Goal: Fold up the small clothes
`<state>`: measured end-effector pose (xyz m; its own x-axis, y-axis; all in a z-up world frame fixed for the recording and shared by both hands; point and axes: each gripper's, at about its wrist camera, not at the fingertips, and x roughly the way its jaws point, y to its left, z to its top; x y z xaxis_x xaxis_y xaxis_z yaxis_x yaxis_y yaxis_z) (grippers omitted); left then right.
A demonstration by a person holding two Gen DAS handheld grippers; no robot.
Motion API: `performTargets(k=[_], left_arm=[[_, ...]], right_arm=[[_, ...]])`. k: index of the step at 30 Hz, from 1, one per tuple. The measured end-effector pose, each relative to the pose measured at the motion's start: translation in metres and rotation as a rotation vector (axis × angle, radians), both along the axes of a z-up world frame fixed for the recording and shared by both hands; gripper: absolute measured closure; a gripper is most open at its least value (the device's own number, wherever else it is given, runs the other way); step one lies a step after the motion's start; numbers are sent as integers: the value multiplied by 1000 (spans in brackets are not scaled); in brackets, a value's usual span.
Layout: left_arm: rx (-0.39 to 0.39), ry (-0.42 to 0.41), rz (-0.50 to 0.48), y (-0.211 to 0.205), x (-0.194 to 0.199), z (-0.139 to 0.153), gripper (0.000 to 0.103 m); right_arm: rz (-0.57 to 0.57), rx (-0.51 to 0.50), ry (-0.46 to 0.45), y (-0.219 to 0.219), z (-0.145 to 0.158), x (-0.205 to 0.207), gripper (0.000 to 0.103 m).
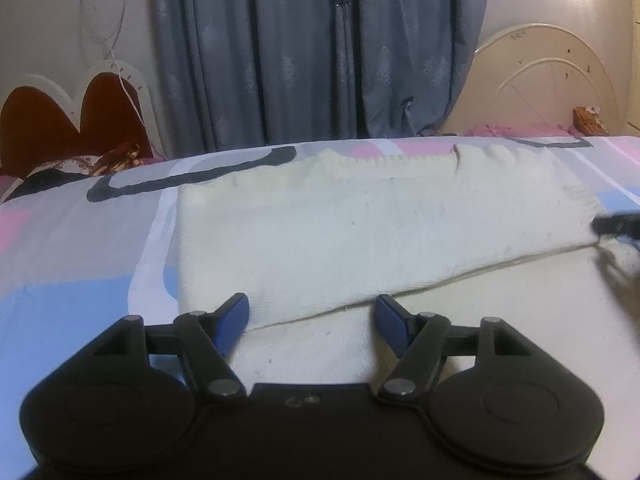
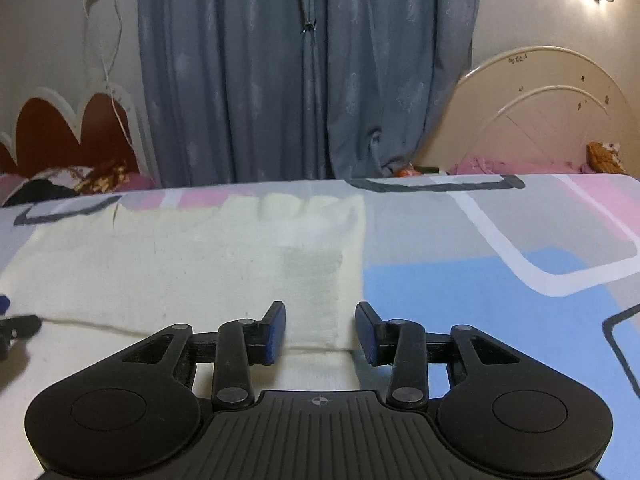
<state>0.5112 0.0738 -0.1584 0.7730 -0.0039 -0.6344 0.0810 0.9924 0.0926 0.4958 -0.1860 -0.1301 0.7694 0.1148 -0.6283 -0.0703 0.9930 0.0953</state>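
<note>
A cream knit sweater (image 1: 340,232) lies flat on the patterned bedsheet, with a folded layer whose edge runs diagonally across it. My left gripper (image 1: 312,320) is open just above the sweater's near left part, the fold edge between its blue fingers. My right gripper (image 2: 320,330) is open over the sweater (image 2: 180,264) at its right edge, holding nothing. The right gripper's tip shows blurred at the right edge of the left wrist view (image 1: 616,224). The left gripper shows at the left edge of the right wrist view (image 2: 16,328).
The bedsheet (image 2: 500,280) has pink, blue and grey blocks. Grey curtains (image 1: 320,52) hang behind the bed. A cream headboard (image 2: 560,112) stands at the right, a red heart-shaped headboard (image 1: 60,120) with bedding at the left.
</note>
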Motion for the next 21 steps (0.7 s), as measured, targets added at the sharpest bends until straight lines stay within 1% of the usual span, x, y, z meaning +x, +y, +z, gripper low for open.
performTargets(k=[1,3,4,5,6,7,8,9,11,14,18,21], left_arm=[[-1,-1,-2,0,0,0,33],[-6,0,-6,2,0,0,33],[-10,0,-7,2,0,0,33],[-14,-1,-7,3,0,0,32],[-17,-2,-7,3,1,-1,32],[-15,-3,-7,2,0,-1,32],[-12,-4,-7,2,0,-1,32],[-10,-4,-8,2,0,-1,32],[-12,-4,-8,2,0,-1,32],[-13,-4,-9,2,0,-2,32],[-9,-4,-10,2,0,-2,31],[-12,-4,-10,2,0,-2,31]], right_arm=[[-1,-13,30,1,-5,6,64],[-11,-14,27,1,-2,6,64],[-21,-5,4,0,3,3,64],[-32,5,-48,0,10,-3,64],[-34,10,-75,0,14,-7,64],[-27,10,-79,2,14,-8,64],[-15,-6,-36,4,8,-4,78],[-11,-26,26,6,-1,3,92],[-8,-26,20,4,-4,3,92],[-16,-1,46,0,-1,6,92],[17,-51,66,4,5,9,92],[35,-58,89,5,6,13,92]])
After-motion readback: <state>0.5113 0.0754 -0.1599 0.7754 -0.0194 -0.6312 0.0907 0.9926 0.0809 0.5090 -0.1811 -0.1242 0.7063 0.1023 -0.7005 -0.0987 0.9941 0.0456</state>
